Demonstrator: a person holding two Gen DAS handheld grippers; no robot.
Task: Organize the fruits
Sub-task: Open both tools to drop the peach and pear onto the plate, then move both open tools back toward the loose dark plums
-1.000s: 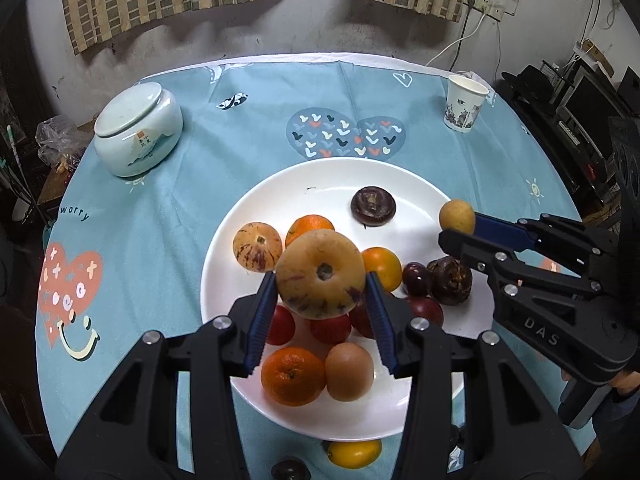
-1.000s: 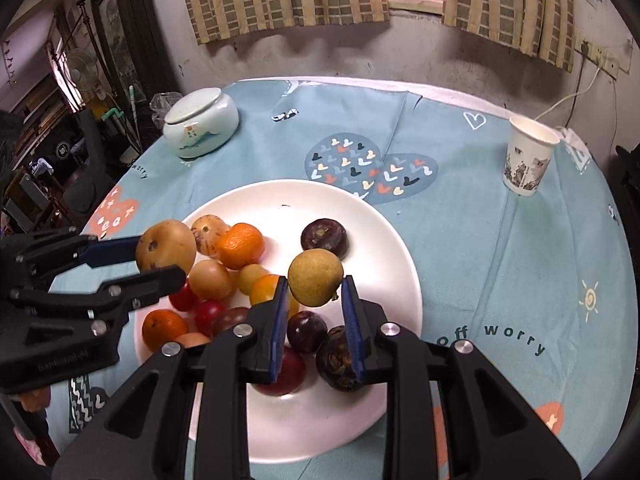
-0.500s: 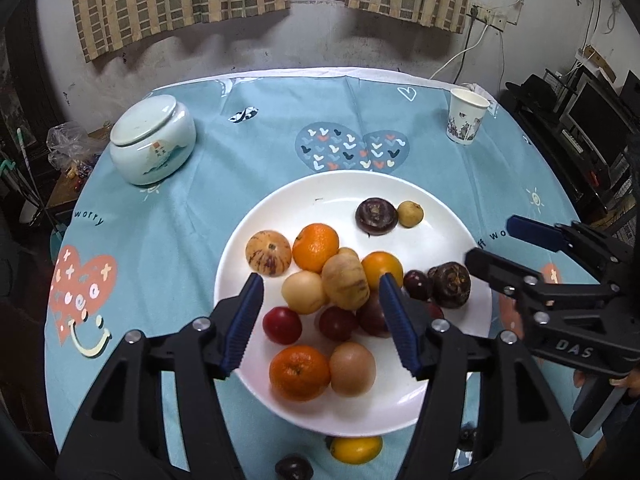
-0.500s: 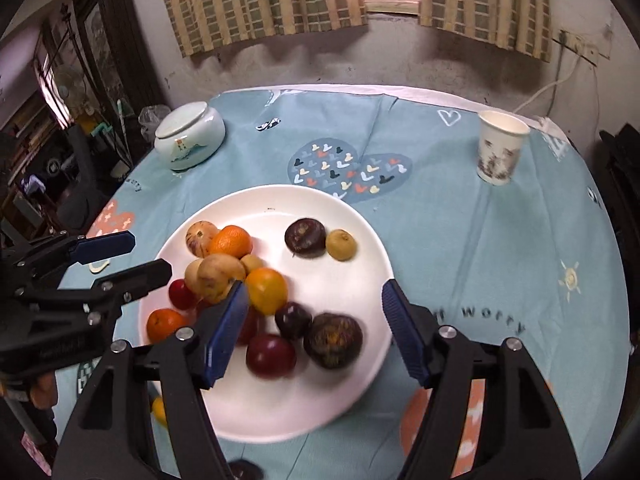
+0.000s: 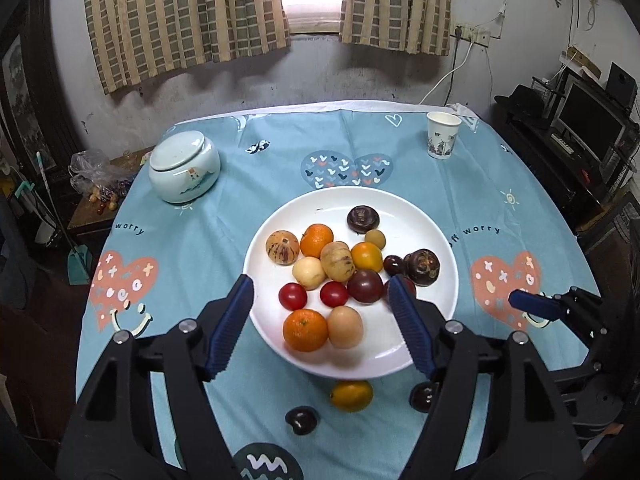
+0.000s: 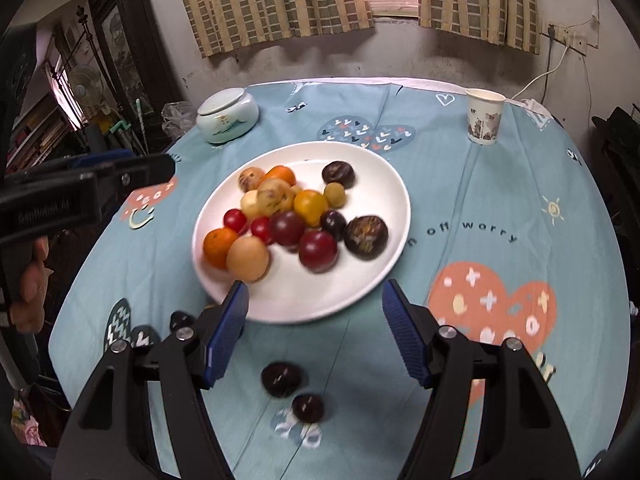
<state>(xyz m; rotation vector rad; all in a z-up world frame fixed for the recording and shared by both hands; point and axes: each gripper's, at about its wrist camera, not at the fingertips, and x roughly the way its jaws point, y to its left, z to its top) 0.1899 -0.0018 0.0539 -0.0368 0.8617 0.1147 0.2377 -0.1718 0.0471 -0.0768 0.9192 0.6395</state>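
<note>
A white plate (image 5: 408, 208) (image 6: 372, 276) on the blue tablecloth holds several fruits: oranges, red tomatoes, dark purple fruits, a striped tan melon (image 5: 337, 261) (image 6: 274, 197) and a small yellow-green fruit (image 5: 375, 238) (image 6: 334, 194). My left gripper (image 5: 322, 300) hovers over the plate's near half, its jaws opening, nothing between them. My right gripper (image 6: 314, 300) stands open above the plate's near rim, holding nothing. Loose on the cloth near the plate lie a yellow fruit (image 5: 351, 396) and dark fruits (image 5: 302, 421) (image 6: 281, 378) (image 6: 307, 408).
A lidded ceramic jar (image 5: 184, 172) (image 6: 226, 121) stands at the back left, a paper cup (image 5: 443, 135) (image 6: 485, 116) at the back right. A side table with a bag (image 5: 94, 184) sits left of the table; electronics shelves (image 5: 580, 128) stand to the right.
Both grippers let go of their fruits: the striped melon and the small yellow-green fruit now lie on the plate. Both have pulled back and up, jaws spread wide.
</note>
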